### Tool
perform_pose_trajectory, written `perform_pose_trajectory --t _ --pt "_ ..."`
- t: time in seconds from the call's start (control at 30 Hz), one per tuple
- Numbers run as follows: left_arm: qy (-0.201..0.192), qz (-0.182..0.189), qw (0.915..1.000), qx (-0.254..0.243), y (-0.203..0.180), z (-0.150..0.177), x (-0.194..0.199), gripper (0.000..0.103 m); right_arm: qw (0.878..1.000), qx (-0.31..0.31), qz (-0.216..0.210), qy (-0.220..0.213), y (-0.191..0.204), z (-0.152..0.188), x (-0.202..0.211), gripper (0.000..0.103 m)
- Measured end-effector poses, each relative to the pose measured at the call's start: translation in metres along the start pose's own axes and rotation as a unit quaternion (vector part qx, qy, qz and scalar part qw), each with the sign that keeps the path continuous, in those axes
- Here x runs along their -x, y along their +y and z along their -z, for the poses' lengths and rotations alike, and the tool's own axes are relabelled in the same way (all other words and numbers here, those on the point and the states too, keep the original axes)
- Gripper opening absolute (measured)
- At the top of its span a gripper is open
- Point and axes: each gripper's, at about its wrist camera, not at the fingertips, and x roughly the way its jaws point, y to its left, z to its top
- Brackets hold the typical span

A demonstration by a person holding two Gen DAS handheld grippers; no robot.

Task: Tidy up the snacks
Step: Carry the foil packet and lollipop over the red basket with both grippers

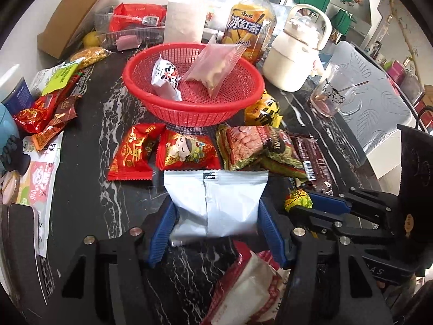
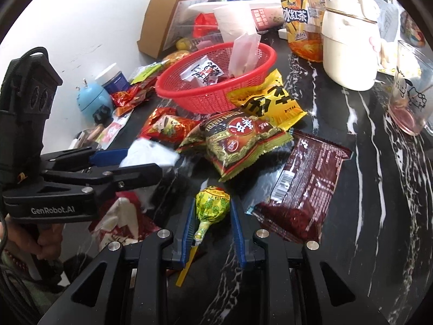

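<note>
A: What does the left gripper (image 1: pixel 216 214) hold?

B: A silver packet (image 1: pixel 215 203). The blue pads (image 1: pixel 165 227) press on its two sides, so the fingers stand at medium width and grip it. The packet is above the black marble table (image 1: pixel 89 140), in front of the red basket (image 1: pixel 193 86).

A: And the right gripper (image 2: pixel 212 230)?

B: Its fingers are narrow and closed on a lollipop (image 2: pixel 211 208) in a green and yellow wrapper. The yellow stick points down between the pads.

A: What is already in the basket?

B: A small white packet (image 1: pixel 166 81) and a clear pink bag (image 1: pixel 213 67), which leans on the far rim.

A: And the other snacks?

B: Two red packets (image 1: pixel 165 151) lie just in front of the basket. A green packet (image 2: pixel 238 143), a yellow packet (image 2: pixel 268 97) and a brown packet (image 2: pixel 303 187) lie to the right of them. More red snacks (image 1: pixel 46 113) are in a pile at the left edge of the table.
</note>
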Motion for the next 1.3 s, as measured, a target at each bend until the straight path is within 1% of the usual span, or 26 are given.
perform_pose_trajectory --t 0.2,0.43,0.57,0.77,1.0,1.13,1.3 --pt "-0.019 0.006 0.9998 -0.004 -0.004 0.003 0.010 0.059 1.000 0.005 0.000 -0.011 0.006 0.004 0.011 0.025" --pt "-0.058 0.019 0.9980 -0.015 -0.010 0.001 0.033 0.059 1.000 0.014 0.003 -0.027 0.012 0.001 0.023 0.026" --pt "-0.079 0.020 0.9964 -0.024 -0.015 -0.005 0.046 0.059 0.999 0.023 0.003 -0.041 0.017 -0.006 0.032 0.026" --pt "-0.120 0.019 0.9918 -0.041 -0.018 -0.022 0.068 0.059 0.997 0.033 0.007 -0.071 0.020 -0.026 0.048 0.025" --pt "-0.165 0.016 0.9843 -0.060 -0.020 -0.048 0.089 0.059 0.992 0.056 0.020 -0.109 0.025 -0.055 0.061 0.025" --pt "-0.193 0.004 0.9787 -0.070 -0.020 -0.064 0.097 0.059 0.989 0.068 0.026 -0.129 0.026 -0.074 0.067 0.025" --pt "-0.205 -0.004 0.9757 -0.078 -0.015 -0.080 0.095 0.059 0.984 0.077 0.034 -0.155 0.025 -0.096 0.071 0.025"
